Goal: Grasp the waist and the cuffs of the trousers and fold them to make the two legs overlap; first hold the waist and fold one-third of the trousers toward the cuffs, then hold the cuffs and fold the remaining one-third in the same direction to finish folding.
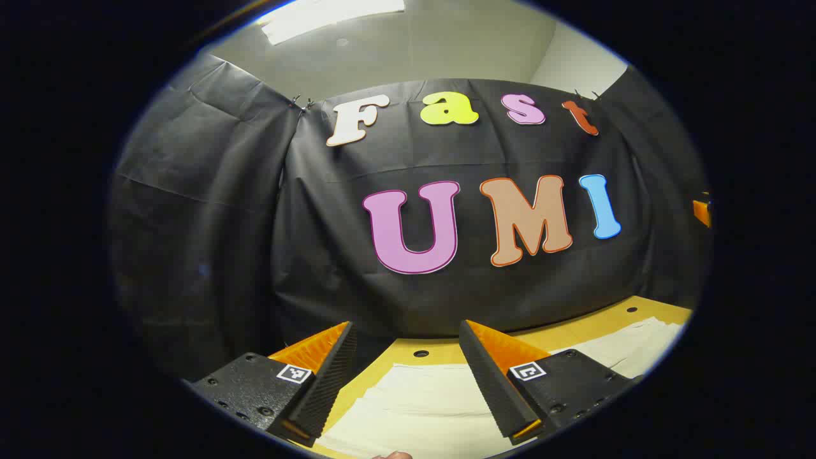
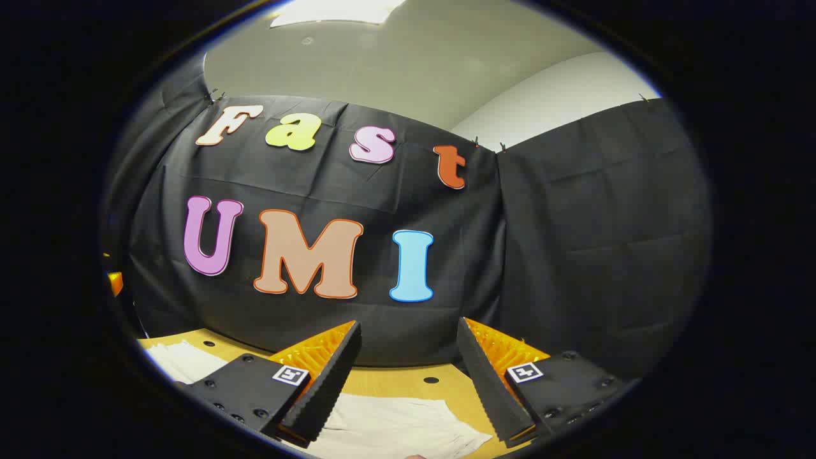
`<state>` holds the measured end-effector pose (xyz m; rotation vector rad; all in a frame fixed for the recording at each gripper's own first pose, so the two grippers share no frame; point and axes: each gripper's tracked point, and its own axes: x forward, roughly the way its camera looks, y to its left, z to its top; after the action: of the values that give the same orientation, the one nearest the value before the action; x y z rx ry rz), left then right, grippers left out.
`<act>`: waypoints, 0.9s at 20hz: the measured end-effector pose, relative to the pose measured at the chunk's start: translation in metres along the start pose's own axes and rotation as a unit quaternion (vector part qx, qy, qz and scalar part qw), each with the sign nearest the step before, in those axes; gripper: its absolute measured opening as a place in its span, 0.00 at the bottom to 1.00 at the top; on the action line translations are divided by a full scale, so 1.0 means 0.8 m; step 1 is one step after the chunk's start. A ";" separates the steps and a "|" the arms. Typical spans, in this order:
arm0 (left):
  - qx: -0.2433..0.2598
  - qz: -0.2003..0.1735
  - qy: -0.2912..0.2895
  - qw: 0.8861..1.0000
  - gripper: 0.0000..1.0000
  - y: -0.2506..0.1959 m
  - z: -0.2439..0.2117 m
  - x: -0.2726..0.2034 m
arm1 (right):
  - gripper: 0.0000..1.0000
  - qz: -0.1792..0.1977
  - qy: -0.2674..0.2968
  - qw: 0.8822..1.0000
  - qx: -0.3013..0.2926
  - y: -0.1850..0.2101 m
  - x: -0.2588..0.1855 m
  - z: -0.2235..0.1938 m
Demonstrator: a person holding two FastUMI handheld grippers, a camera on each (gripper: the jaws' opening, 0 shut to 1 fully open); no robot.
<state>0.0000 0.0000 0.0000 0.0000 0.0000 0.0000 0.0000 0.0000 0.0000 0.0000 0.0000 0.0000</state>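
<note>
Pale cream trousers point(image 1: 421, 408) lie flat on the yellow-brown table point(image 1: 440, 349), reaching toward the far right point(image 1: 631, 347) in the left gripper view. My left gripper point(image 1: 408, 376) hovers above the cloth, its two fingers spread wide with nothing between them. In the right gripper view the trousers point(image 2: 395, 424) lie below my right gripper point(image 2: 408, 376), which is also open and empty; a further patch of the cloth point(image 2: 185, 360) shows at the left edge. Both cameras are tilted up toward the booth wall.
The table point(image 2: 395, 381) has small round holes point(image 1: 421, 353) near its back edge, where it meets the black cloth wall. An orange object point(image 1: 701, 211) sits at the far right edge of the left gripper view.
</note>
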 end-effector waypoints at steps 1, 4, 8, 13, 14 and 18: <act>-0.002 0.000 0.000 1.000 0.96 0.001 0.000 0.000 | 0.97 -0.002 0.001 1.000 0.002 -0.001 0.000 -0.001; 0.008 -0.001 -0.004 1.000 0.96 0.007 0.000 0.001 | 0.97 -0.007 -0.004 1.000 -0.001 -0.006 0.001 0.004; 0.019 0.001 -0.010 1.000 0.96 0.015 -0.001 0.000 | 0.97 -0.009 -0.003 1.000 -0.002 -0.008 0.000 0.004; 0.015 0.005 -0.008 1.000 0.96 0.018 -0.003 0.003 | 0.97 -0.002 0.001 1.000 -0.002 -0.003 -0.001 -0.003; 0.016 0.005 -0.007 1.000 0.96 0.018 -0.006 0.002 | 0.97 0.002 0.003 1.000 -0.004 0.002 -0.001 -0.004; 0.034 -0.017 -0.009 0.999 0.99 0.012 -0.013 -0.001 | 0.97 0.011 0.003 1.000 -0.004 0.010 0.003 -0.004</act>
<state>-0.0004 0.0100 -0.0104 0.0678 -0.0172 -0.0333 0.0022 0.0079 -0.0029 -0.0082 0.0060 0.0224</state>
